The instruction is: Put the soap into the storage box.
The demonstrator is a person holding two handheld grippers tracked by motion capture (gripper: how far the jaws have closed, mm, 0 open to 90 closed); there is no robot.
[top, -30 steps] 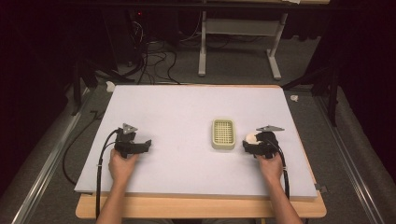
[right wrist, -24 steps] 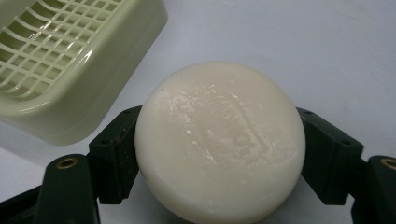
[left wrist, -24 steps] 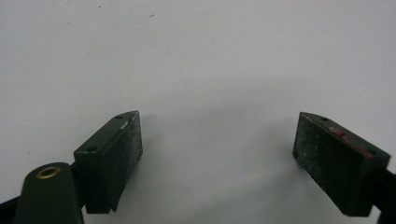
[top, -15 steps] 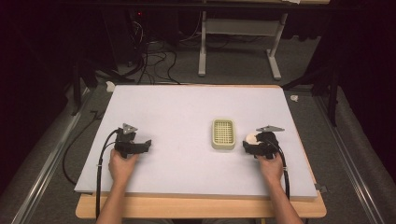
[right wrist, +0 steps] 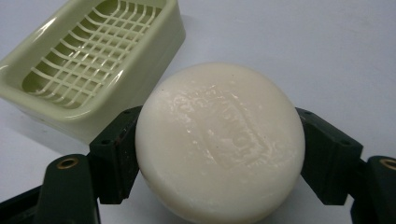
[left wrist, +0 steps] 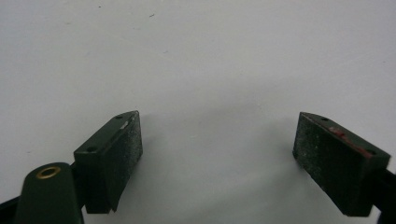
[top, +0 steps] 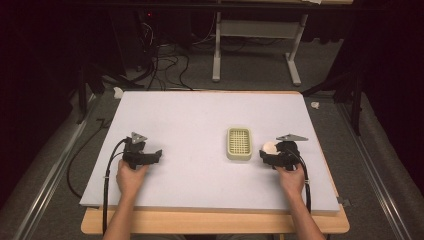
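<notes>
One pale green soap dish (top: 239, 143) with a grid insert sits on the table (top: 200, 115), and it serves as the landmark here. One round white soap bar (right wrist: 219, 140) is pinched between the two jaws of the right gripper (top: 270, 152), just to the right of the dish and near its lower corner; in the right gripper view the bar's embossed face looks up and the dish lies just beyond it. The left gripper (left wrist: 217, 154) rests well to the left of the dish, its two jaws spread wide over bare table with nothing between them. Two hands hold the two grippers.
</notes>
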